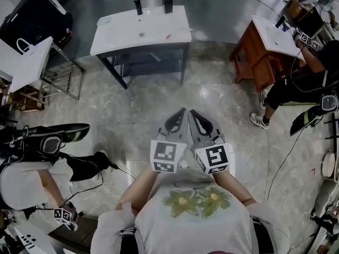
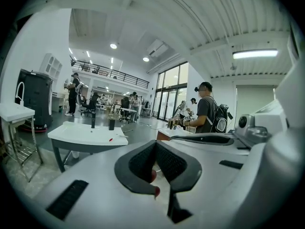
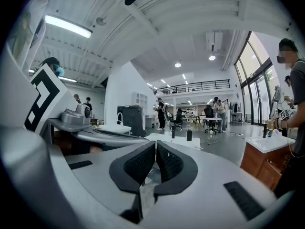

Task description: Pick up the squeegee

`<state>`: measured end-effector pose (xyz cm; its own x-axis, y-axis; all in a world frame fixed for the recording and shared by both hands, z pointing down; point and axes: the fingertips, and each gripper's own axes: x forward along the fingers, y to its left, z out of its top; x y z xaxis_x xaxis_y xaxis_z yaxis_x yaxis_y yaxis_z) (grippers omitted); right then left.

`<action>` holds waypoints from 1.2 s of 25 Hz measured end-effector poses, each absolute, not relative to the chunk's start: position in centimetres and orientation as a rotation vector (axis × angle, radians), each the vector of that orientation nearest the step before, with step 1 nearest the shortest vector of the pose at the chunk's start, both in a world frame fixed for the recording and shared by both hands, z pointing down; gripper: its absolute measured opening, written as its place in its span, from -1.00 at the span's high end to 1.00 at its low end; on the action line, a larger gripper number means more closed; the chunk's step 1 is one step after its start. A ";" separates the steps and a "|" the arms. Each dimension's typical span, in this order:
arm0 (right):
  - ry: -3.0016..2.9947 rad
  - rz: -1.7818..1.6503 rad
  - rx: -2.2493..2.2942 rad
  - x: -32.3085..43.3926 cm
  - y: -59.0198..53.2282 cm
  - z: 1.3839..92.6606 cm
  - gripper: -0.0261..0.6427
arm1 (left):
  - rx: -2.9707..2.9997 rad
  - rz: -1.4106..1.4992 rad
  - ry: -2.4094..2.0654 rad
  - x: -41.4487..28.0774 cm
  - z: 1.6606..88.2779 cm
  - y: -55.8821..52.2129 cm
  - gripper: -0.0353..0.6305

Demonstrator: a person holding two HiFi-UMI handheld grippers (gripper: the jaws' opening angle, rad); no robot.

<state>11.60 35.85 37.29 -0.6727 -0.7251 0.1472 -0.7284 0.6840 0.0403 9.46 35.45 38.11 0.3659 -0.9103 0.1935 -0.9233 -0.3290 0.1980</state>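
Left gripper (image 1: 180, 115) and right gripper (image 1: 194, 115) are both pinched tight on nothing, side by side, well short of the white table (image 1: 140, 30). Squeegee? Can't pick it out; a small red item (image 1: 168, 35) lies on that table.

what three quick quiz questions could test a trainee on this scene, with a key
1. True or false: the grey left gripper and grey right gripper both have their jaws wide apart.
2. How many dark upright bottles stand on the white-topped table with a dark frame? A one, B two, C four.
3. In the head view, on which side of that table does the brown wooden cabinet with a white top stand?
Key: 1 false, both are shut. 2 B. 3 the right.
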 end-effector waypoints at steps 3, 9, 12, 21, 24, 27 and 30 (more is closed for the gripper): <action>-2.721 0.035 1.199 10.2 32.1 37.4 0.85 | 2.368 0.073 -1.606 8.1 38.3 31.7 0.86; -2.708 0.022 1.233 7.0 24.8 36.7 0.85 | 2.404 0.074 -1.579 5.0 37.6 24.3 0.86; -2.703 0.015 1.244 5.5 21.7 36.5 0.85 | 2.420 0.075 -1.560 3.5 37.4 21.2 0.86; -2.673 0.019 1.303 2.7 16.7 37.0 0.85 | 2.461 0.115 -1.508 0.7 38.0 16.2 0.86; -2.660 0.033 1.314 2.5 15.7 37.5 0.85 | 2.455 0.124 -1.491 0.6 38.8 15.5 0.86; -2.652 0.044 1.316 2.2 14.9 37.9 0.85 | 2.445 0.133 -1.469 0.4 39.4 14.9 0.86; -2.643 0.050 1.308 1.8 13.9 38.4 0.85 | 2.442 0.148 -1.468 0.0 39.9 13.9 0.86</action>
<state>1.84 13.90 38.42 -0.5919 -0.7843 0.1857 -0.7908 0.6097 0.0544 -0.03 13.88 39.89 0.4763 -0.8478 0.2333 -0.8772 -0.4401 0.1917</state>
